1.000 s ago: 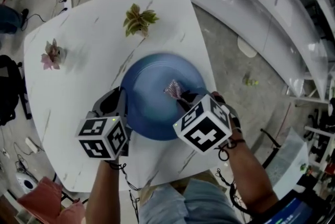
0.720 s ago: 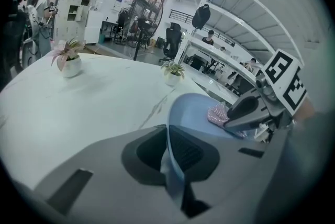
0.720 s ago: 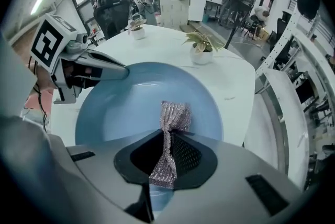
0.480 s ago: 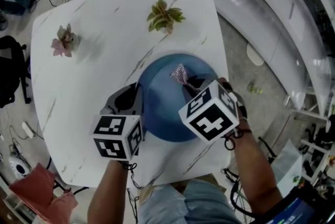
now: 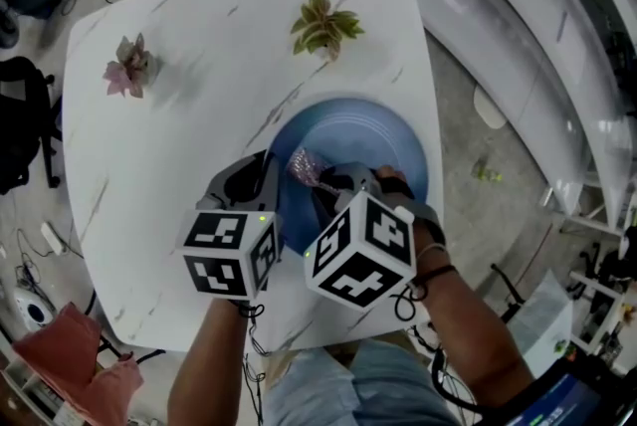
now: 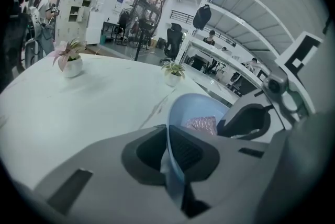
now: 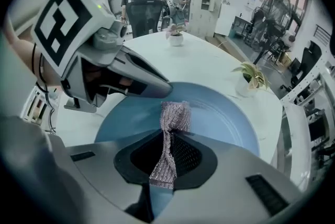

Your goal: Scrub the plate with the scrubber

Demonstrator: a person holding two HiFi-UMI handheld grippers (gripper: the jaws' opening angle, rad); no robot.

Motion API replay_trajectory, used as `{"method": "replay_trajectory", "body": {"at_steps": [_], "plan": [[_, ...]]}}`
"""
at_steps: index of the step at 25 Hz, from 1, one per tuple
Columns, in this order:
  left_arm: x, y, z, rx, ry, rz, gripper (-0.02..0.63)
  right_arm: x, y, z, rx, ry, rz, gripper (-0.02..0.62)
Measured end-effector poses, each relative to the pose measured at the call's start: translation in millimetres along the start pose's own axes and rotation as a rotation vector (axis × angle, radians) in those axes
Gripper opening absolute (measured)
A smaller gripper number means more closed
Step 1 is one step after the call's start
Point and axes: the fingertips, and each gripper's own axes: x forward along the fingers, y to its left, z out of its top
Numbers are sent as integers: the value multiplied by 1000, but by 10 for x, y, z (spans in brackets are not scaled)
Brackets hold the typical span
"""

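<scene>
A blue plate (image 5: 373, 140) lies on the white table (image 5: 189, 115), tilted up at its near-left rim. My left gripper (image 5: 267, 205) is shut on that rim, and the plate (image 6: 180, 113) edge runs between its jaws. My right gripper (image 5: 320, 187) is shut on a silvery mesh scrubber (image 5: 303, 165). The scrubber (image 7: 172, 118) rests on the plate (image 7: 230, 118) surface near the left side, close to the left gripper (image 7: 131, 79).
A green potted plant (image 5: 323, 24) stands at the far side of the table and a pink one (image 5: 129, 66) at the far left. The table's right edge drops off just past the plate. A white bench (image 5: 518, 46) runs along the right.
The right gripper has drawn the scrubber leftward and nearer across the plate, toward the left gripper. The left gripper keeps its hold on the rim.
</scene>
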Motion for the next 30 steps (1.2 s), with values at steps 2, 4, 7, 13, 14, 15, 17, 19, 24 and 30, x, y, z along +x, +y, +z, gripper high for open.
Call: {"method": "replay_trajectory", "body": {"at_steps": [2,4,7,13,14,15,17,19,24,30], "plan": [[5,15,9,2,-10,7,17,-9,119,-13,-8,-8,20,61],[6,17,11,3,-11,10,17,-24,215,-44,-11,-12,37,61],[0,19,4,6,-10,12,17,-58,336,-121,-2,-16,62,61],[-1,39,8,8,-16,16,18,-160,387,-384,84,-9,78,61],[-1,37,9,8,-16,17,18,-182,369,-438,99,-6,75,61],[-1,36,10,9,-17,18,18,-203,347,-492,113,-2,70,61],[-4,37,12,12,-18,22,18,-242,292,-595,140,6,55,61],[-5,36,13,12,-17,22,18,-275,217,-684,167,16,40,61],[-4,14,6,19,-13,13,18,-318,-88,-800,219,35,-14,63],[-4,-1,7,22,-10,11,18,-283,-435,-733,224,38,-79,64]]}}
